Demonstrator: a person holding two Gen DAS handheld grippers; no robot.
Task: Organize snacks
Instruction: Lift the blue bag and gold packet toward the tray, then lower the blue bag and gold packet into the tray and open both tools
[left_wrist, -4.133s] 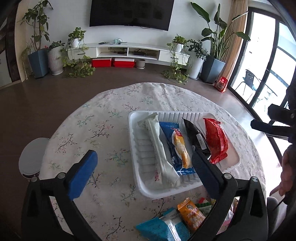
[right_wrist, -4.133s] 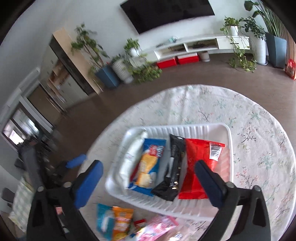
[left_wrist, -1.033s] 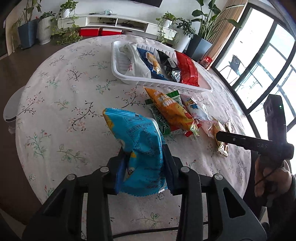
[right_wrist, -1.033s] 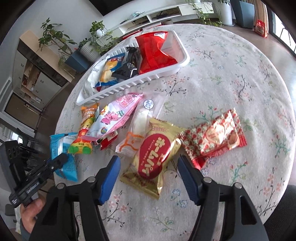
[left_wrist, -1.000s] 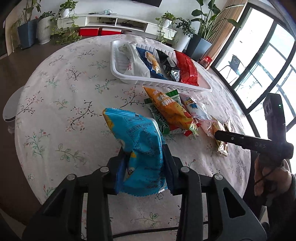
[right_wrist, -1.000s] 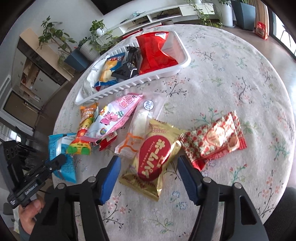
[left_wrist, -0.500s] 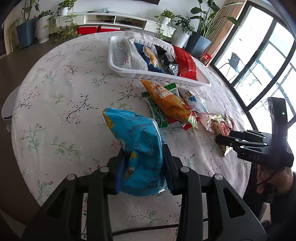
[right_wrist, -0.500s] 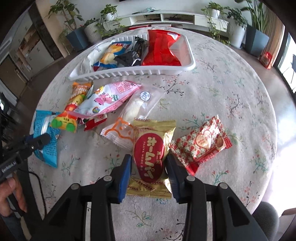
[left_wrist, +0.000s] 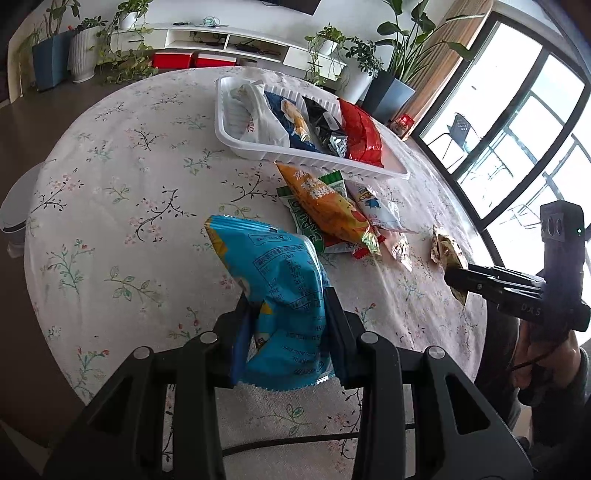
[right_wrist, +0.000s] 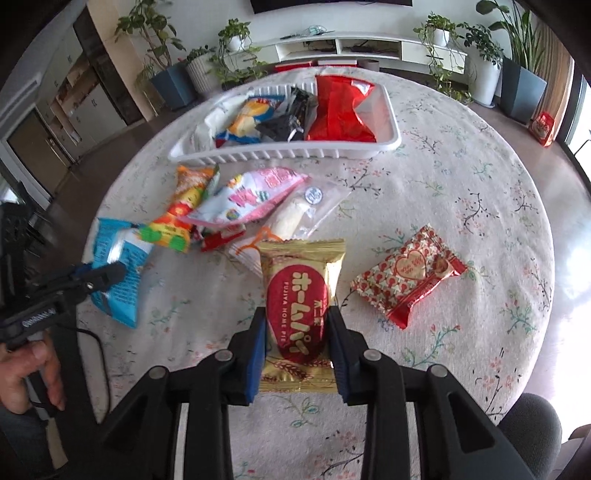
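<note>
The right gripper, jaws just closed across a gold pie packet above the table, and left gripper, clamping a blue bag, hold light, crushable, slippery wrappers best pinched mid-body.

1. Left gripper: black frame, blue pads, round silver screws.
2. Right gripper: matching black frame, blue pads; white lettering and a green light on its body.

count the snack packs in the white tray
4, side by side in the tray: white pack at left, then blue, black, red at right. Others may hide underneath.
</note>
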